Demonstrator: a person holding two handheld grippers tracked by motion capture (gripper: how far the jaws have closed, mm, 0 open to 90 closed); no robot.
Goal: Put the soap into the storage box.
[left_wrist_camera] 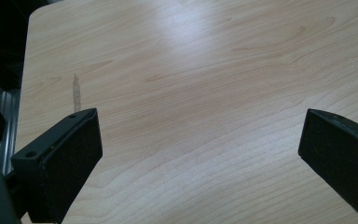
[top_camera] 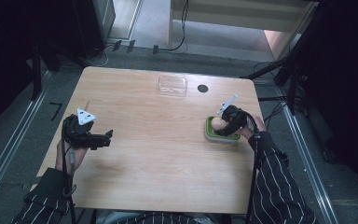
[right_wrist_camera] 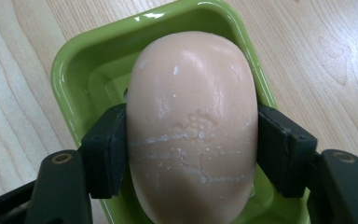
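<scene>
Toward nine o'clock on the table (top_camera: 168, 154), the left gripper (top_camera: 103, 138) idles over bare wood, well apart from everything else. Its jaws are spread wide with nothing between them, as the left gripper view shows plainly, the pale grain running clear from one black pad (left_wrist_camera: 70, 158) to the other.

At twelve o'clock, near the far edge, sit a clear plastic lid (top_camera: 172, 85) and, just to its right, a small dark disc (top_camera: 203, 88); neither is being handled.

Over at three o'clock is where the work is. The right gripper (top_camera: 223, 125) has closed on the peach-coloured soap bar (right_wrist_camera: 191, 126), its pads pressing on the bar's two long sides, and the bar is over the hollow of the green soap dish (right_wrist_camera: 88, 60).

By my reading the grasp is made, but whether the soap rests on the dish floor or is raised a little off it cannot be told. What is left looks like carrying the bar clear of the dish, or letting go if it belongs there.
</scene>
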